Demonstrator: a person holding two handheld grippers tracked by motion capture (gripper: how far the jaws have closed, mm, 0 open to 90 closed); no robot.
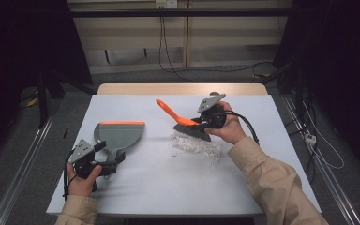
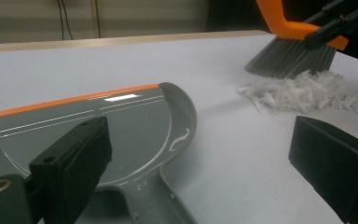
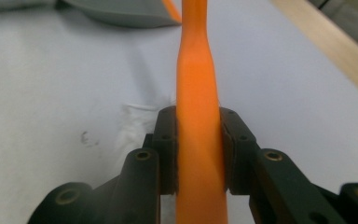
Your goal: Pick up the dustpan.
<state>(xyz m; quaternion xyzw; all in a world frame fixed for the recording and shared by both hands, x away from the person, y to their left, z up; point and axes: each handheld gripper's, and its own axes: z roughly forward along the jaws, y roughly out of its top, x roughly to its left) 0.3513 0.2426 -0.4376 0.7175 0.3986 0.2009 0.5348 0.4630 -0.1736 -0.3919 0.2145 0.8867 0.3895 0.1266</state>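
Observation:
A grey dustpan (image 1: 120, 134) with an orange lip lies flat on the left of the white table, its handle pointing toward the person. My left gripper (image 1: 110, 153) stands open astride that handle; in the left gripper view the handle (image 2: 161, 200) runs between the wide black fingers (image 2: 72, 170) without touching them. My right gripper (image 1: 202, 123) is shut on the orange handle of a brush (image 1: 187, 124), whose grey bristles rest on the far edge of a pile of white paper shreds (image 1: 198, 146). In the right gripper view both pads press on the brush handle (image 3: 196, 84).
The white cover (image 1: 168, 187) spans the table, with a bare wooden strip (image 1: 183, 89) along the far edge. Open surface lies between the dustpan and the shreds. Cables (image 1: 323, 154) trail on the floor to the right, and metal rails run along both sides.

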